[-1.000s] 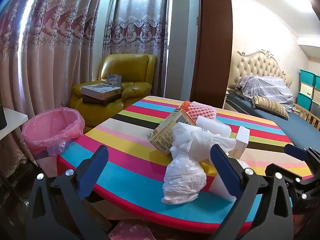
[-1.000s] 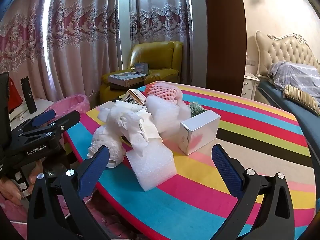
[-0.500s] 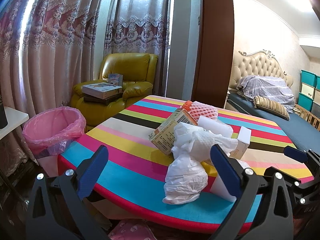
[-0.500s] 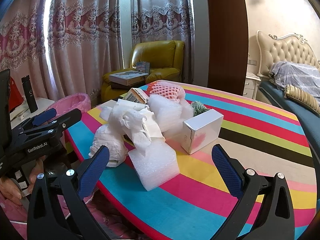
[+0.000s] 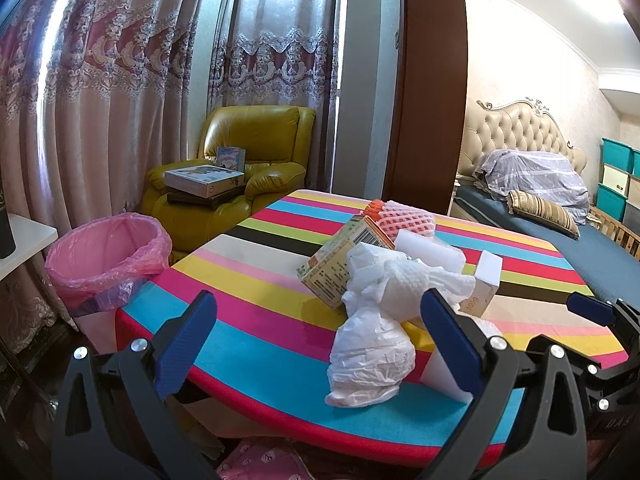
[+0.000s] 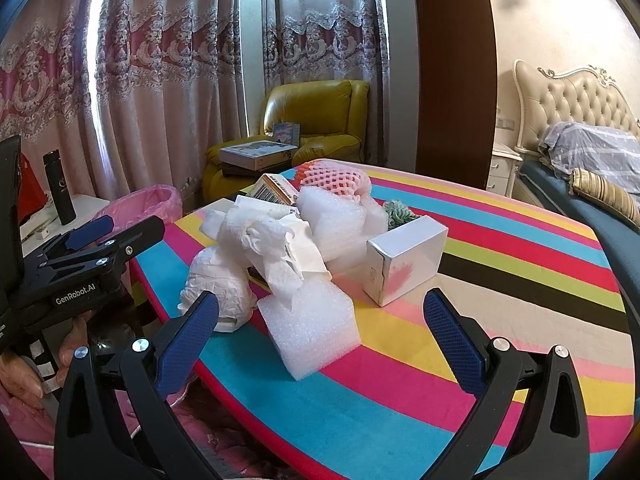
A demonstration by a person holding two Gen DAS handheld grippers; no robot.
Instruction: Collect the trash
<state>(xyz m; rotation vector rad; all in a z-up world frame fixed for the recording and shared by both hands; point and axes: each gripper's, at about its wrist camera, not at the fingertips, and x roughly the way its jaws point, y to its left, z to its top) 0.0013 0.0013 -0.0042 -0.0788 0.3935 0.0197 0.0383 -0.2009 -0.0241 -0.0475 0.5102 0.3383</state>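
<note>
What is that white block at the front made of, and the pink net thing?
The white block looks like soft packing foam: matte, with a fine bubbly surface. The pink net seems to be stretchy foam mesh, the fruit-wrapping kind, judging by its open diamond holes.

White foam block (image 5: 442, 372) mostly behind left gripper finger; succulent (image 6: 398, 211) half hidden by bubble wrap (image 6: 336, 216)

A home bedroom; a bed with a tufted cream headboard (image 5: 520, 128) stands at the right; lace-trimmed pink curtains (image 5: 100, 80) hang behind a yellow leather armchair (image 5: 256, 148); a striped tablecloth-covered table (image 5: 248, 280) fills the middle.
</note>
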